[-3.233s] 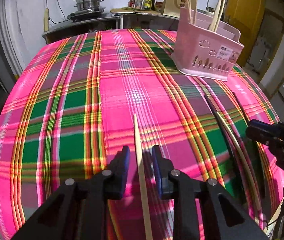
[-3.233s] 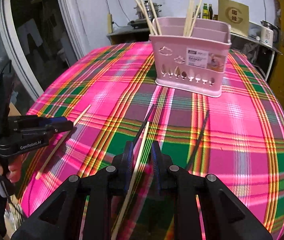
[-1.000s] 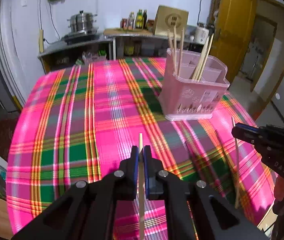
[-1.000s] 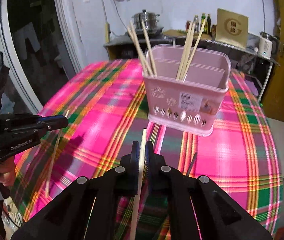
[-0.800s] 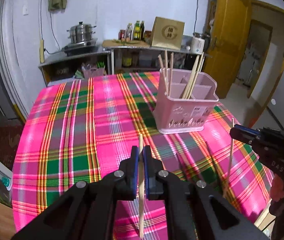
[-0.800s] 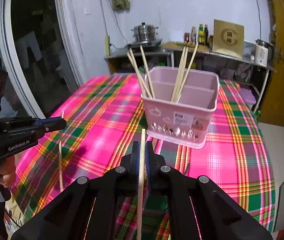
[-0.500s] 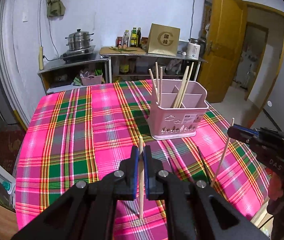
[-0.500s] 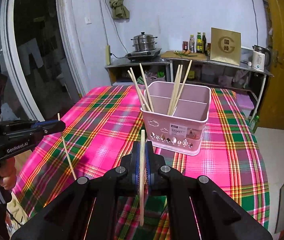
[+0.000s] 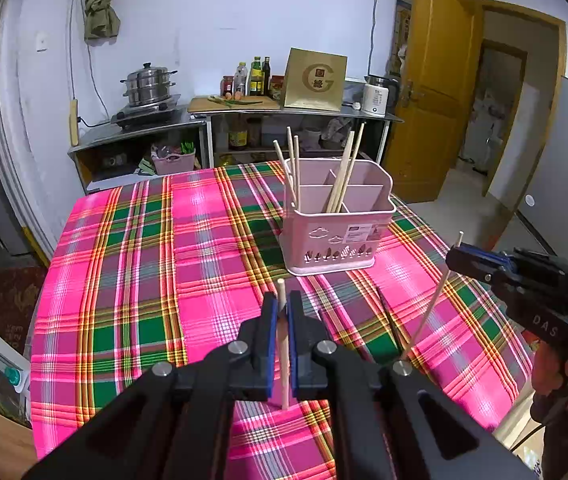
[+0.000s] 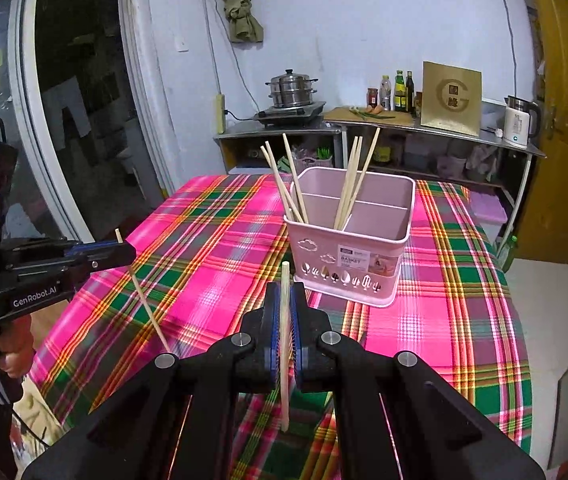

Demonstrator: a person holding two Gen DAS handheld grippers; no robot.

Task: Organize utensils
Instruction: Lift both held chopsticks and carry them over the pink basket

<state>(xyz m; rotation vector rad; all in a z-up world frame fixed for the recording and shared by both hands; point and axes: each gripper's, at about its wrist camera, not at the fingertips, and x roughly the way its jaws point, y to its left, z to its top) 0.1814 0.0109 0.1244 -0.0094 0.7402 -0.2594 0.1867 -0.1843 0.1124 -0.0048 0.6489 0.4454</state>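
Both claws are clamped on a chopstick each: the left claw (image 9: 279, 311) grips a left chopstick (image 9: 282, 344) that stands nearly upright between its pads, and the right claw (image 10: 284, 304) is closed on a right chopstick (image 10: 284, 344) held the same way. Both are carried in the air above the plaid tablecloth (image 9: 132, 280), with the pink basket (image 9: 337, 236) ahead of each claw and well apart from it.

The job is judged partly done. Several chopsticks are already stood in the basket — a leaning group at its left front corner (image 10: 284, 184) and another near the middle divider (image 10: 353, 176); the remaining compartments appear empty. Two chopsticks are left to be dropped in, and one dark chopstick (image 9: 387, 316) is seen lying on the cloth, ahead and to the right of the left claw — likely to be collected afterwards.
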